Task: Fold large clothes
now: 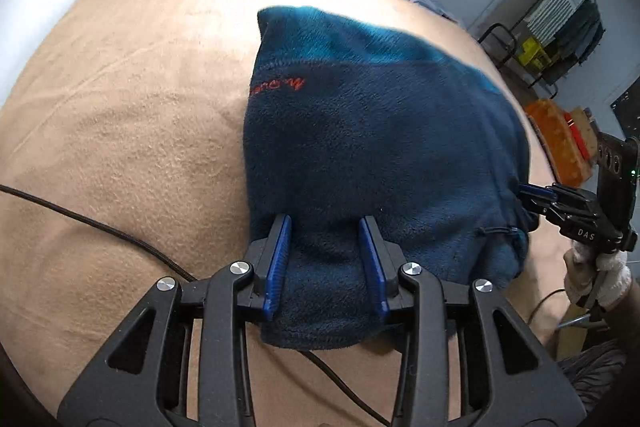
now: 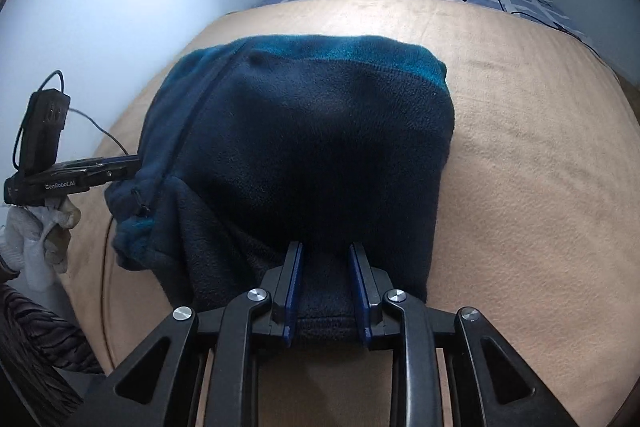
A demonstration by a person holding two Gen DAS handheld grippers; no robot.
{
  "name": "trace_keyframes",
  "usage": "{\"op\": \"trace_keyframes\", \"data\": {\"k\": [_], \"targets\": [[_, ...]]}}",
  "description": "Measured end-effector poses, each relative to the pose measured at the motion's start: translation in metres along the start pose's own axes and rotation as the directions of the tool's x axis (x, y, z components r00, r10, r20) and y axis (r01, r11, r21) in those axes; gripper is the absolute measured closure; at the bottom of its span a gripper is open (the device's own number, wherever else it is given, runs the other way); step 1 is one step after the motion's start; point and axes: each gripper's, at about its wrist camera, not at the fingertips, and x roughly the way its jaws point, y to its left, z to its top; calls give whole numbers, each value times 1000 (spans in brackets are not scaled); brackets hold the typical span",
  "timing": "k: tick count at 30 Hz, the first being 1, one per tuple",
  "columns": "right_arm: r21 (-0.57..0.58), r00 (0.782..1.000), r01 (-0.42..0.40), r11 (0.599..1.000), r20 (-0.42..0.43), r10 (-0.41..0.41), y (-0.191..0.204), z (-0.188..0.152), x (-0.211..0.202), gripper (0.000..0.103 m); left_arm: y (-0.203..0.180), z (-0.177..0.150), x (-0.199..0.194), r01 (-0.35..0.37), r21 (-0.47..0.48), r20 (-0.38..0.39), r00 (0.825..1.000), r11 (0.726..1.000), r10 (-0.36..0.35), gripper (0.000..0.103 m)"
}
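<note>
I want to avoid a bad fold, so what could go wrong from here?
1. Each gripper, left and right, pinches only the near edge of the blue fleece; thick layers might slip out unevenly.
2. A black cable lies on the tan blanket beside the fleece and could snag.

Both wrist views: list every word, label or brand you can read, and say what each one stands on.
"GenRobot.AI": white print on the side of the left gripper, seen in the right wrist view.
"DAS": white letters on the right gripper, seen in the left wrist view.
Red embroidered lettering on the blue fleece: upside down and partly creased, not readable.
</note>
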Motion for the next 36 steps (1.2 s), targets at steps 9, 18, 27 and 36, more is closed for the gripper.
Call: {"op": "trace_keyframes", "data": {"k": [9,18,27,36], "targets": [[75,964,-107,991,251,85,-46,-2,-46,10,47,35,-43,204,-192,136,974,960,-180,20],[237,951,-279,931,201,233,-92,4,4,3,100,40,9,359,-428,64,927,829,-369,18],[262,943,-332,906,132,307,-96,3,56,3,97,48,33,398,-403,26,905,824,-424,18],[267,913,-406,874,152,377,-97,1,81,1,80,60,59,408,-370,-8,897,835,-442,19]]}}
